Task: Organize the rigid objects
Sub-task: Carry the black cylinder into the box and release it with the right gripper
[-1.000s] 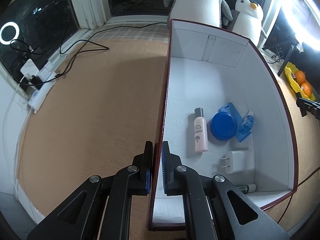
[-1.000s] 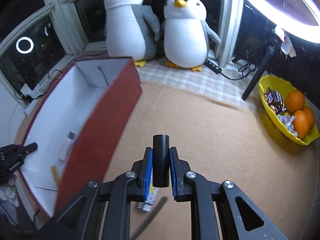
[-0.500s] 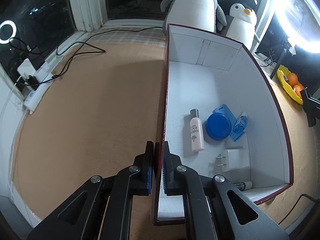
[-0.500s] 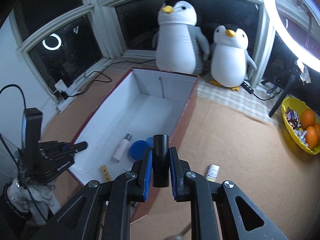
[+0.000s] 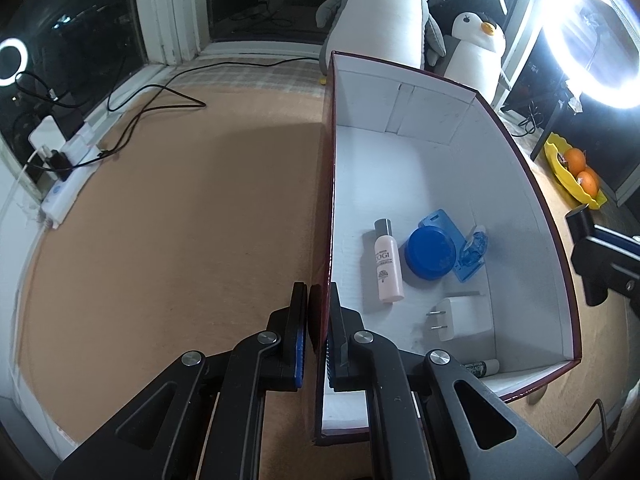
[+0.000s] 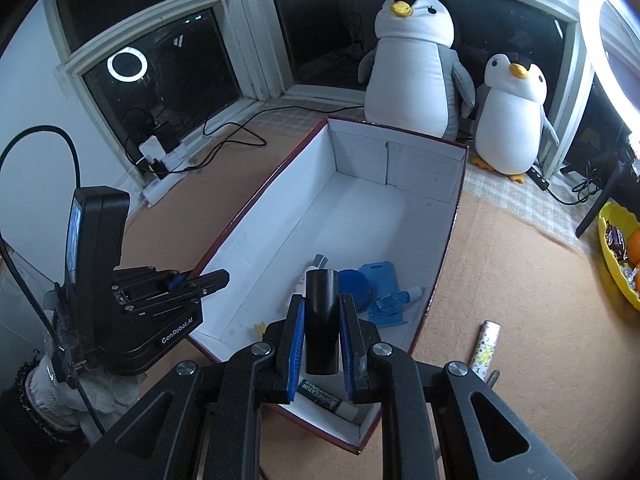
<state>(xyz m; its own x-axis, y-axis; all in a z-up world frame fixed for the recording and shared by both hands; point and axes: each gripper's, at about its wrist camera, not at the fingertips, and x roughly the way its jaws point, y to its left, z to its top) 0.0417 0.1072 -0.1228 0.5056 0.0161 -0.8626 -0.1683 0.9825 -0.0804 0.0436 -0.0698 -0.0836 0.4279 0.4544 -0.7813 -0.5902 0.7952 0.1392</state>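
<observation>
A long box, dark red outside and white inside (image 5: 329, 160) (image 6: 256, 200), lies on the tan carpet. My left gripper (image 5: 318, 292) (image 6: 216, 280) is shut on its left wall. In the box lie a pink bottle (image 5: 386, 260), a blue round lid (image 5: 430, 252), a blue flat case (image 5: 438, 218), a clear blue piece (image 5: 472, 252), a white charger plug (image 5: 460, 318) and a labelled tube (image 5: 482, 368). My right gripper (image 6: 322, 304) is shut on a black cylinder (image 6: 322, 320), held over the box's near end. It also shows at the right edge of the left wrist view.
Two plush penguins (image 6: 416, 64) stand behind the box's far end. A yellow bowl with oranges (image 5: 576, 172) is to the right, near a ring light stand. A power strip with cables (image 5: 68, 184) lies at the left. A small patterned tube (image 6: 486, 344) lies on the carpet right of the box.
My right gripper has carried the black cylinder leftwards from over the carpet to above the box's near end. The left gripper has stayed clamped on the box wall.
</observation>
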